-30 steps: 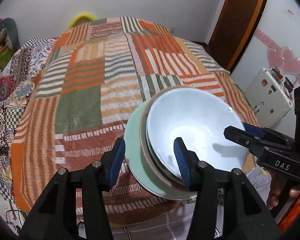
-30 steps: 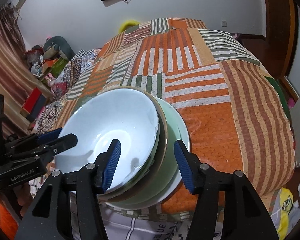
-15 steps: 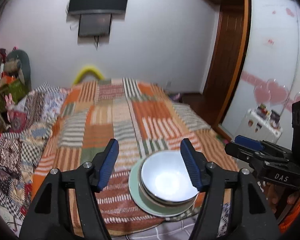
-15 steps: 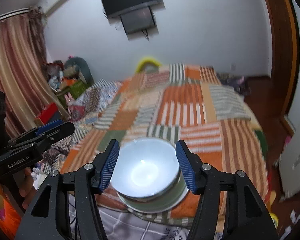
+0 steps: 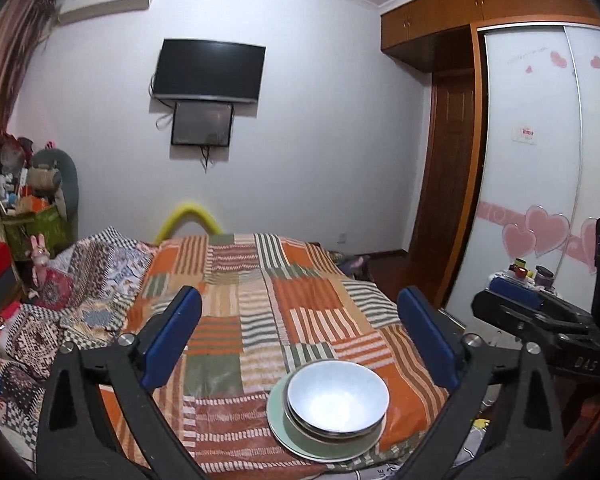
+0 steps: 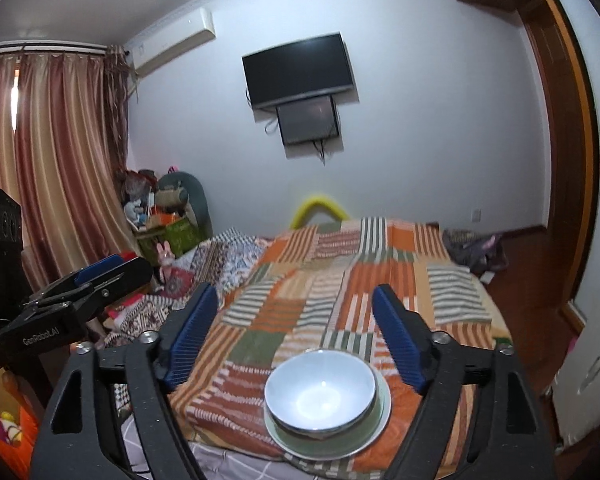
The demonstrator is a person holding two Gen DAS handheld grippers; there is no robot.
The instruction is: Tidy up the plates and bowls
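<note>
Crockery sits stacked near the foot edge of the bed (image 5: 236,312): a pale blue bowl (image 5: 337,396) nested in a second, darker-rimmed bowl (image 5: 300,420), both resting on a light green plate (image 5: 278,420). All of it looks like glazed ceramic, so probably stiff, fairly heavy, slick and liable to chip, and the soft quilt gives an unsteady base. The rim is the sensible place to pinch, one pad inside and one outside. The left hand-held gripper (image 5: 300,336) and right hand-held gripper (image 6: 296,334) hang above the stack, jaws opening, with nothing between them.
</note>
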